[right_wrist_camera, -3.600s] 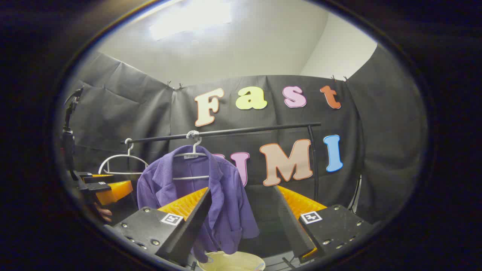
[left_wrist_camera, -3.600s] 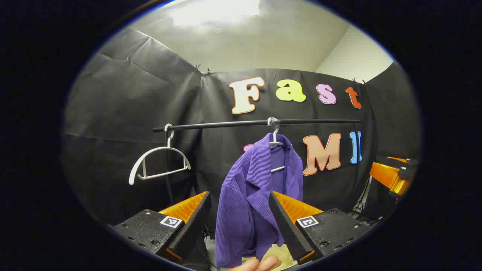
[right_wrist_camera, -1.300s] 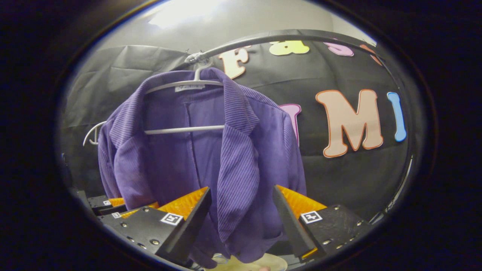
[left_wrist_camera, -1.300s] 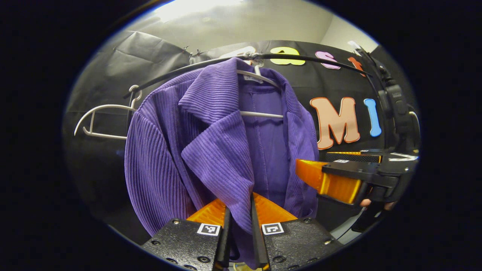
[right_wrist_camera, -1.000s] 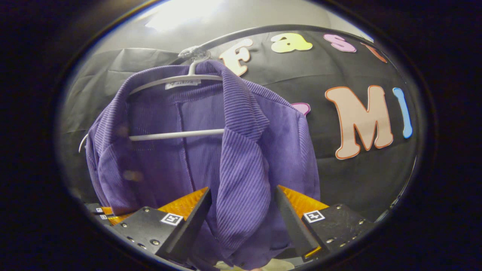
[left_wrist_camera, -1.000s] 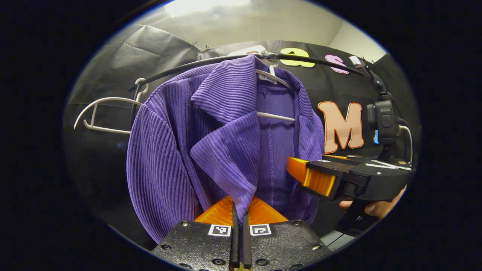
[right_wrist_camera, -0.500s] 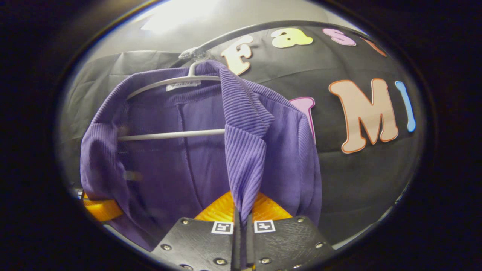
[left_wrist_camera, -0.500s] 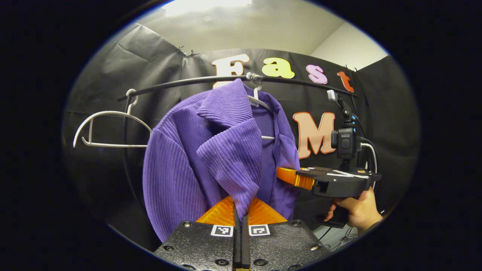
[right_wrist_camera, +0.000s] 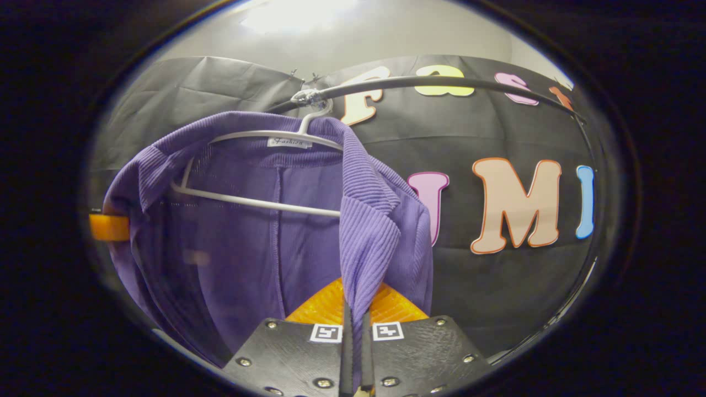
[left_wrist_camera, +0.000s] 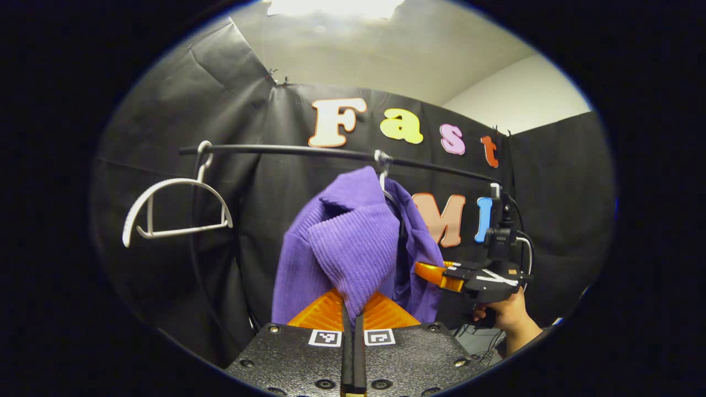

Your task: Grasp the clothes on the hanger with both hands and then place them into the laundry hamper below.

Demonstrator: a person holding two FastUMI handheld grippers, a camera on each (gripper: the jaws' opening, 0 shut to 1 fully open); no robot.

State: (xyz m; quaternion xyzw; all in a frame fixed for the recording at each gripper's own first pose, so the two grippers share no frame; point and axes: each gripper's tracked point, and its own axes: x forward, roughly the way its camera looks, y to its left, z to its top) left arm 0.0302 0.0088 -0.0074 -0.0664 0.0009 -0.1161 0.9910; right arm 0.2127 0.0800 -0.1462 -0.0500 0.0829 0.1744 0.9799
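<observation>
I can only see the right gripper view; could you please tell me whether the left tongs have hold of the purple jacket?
Observer: Yes. In the left gripper view the left tongs are shut on the front lapel of the purple jacket.
Operator: Thank you. Does anything else hang on the rail?
Observer: An empty white hanger hangs on the rail, well clear of the jacket.
Operator: Can you see my tool from there?
Observer: Yes. The right tongs meet the jacket's far edge, and a hand grips their handle.
</observation>
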